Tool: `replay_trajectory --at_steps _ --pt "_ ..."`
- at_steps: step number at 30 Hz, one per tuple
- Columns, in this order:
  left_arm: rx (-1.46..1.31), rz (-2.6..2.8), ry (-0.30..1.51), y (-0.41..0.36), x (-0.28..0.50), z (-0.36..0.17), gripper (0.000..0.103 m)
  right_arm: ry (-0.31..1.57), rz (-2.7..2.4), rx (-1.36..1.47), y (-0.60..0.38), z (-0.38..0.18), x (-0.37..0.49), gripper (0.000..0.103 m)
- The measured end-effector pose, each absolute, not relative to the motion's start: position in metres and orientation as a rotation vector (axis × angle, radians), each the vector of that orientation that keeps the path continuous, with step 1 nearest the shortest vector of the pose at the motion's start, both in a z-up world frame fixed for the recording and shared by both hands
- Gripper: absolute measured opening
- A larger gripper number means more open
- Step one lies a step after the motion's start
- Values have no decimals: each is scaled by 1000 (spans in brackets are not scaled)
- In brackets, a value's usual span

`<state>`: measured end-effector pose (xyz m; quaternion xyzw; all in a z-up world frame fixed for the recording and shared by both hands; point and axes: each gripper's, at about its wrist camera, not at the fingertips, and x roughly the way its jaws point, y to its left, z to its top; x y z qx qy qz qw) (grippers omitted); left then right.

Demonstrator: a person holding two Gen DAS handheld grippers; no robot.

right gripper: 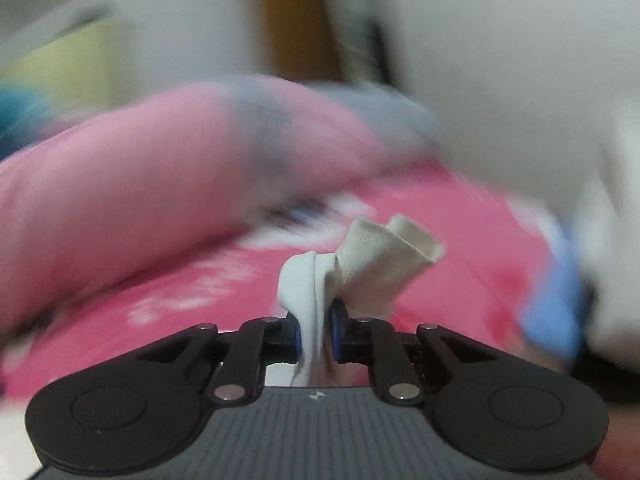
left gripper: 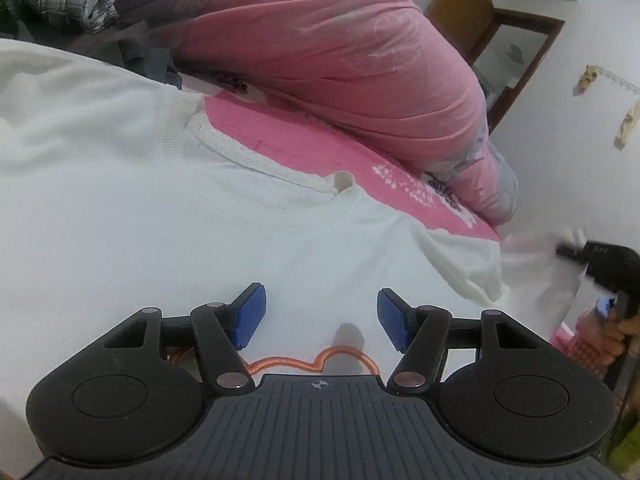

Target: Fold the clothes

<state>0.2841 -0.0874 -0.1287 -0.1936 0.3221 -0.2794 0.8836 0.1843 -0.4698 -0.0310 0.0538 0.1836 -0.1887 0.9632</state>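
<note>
The white T-shirt lies spread on the pink bedsheet, its collar at twelve o'clock from the left gripper, whose jaws hang released above the cloth. At two o'clock the bed's edge drops off. No writing is legible. The right gripper is clenched on a bunched sleeve.

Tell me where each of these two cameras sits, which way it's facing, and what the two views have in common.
Left wrist: sits on the left gripper, looking forward over its open fingers at a white shirt spread on the pink bedsheet; the right gripper and a hand show at the right edge.
Right wrist: sits on the right gripper, facing a blurred pink bed, jaws pinching a white ribbed cuff.
Shared: white shirt, pink bedding.
</note>
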Motion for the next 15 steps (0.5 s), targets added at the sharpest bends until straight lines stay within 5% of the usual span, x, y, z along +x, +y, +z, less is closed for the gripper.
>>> replay_trajectory --at_steps 4,6,8,15 --pt "-410 -583 670 -85 283 -129 62 465 -26 -441 -359 -53 167 23" --pt "-407 -583 670 -85 283 -130 62 557 84 -638 -319 -80 153 46" --pt "-409 -584 670 -84 283 -130 62 598 137 -768 -299 -102 137 48" --pt "-405 -585 668 -84 283 -130 62 573 173 -496 -309 -64 115 58"
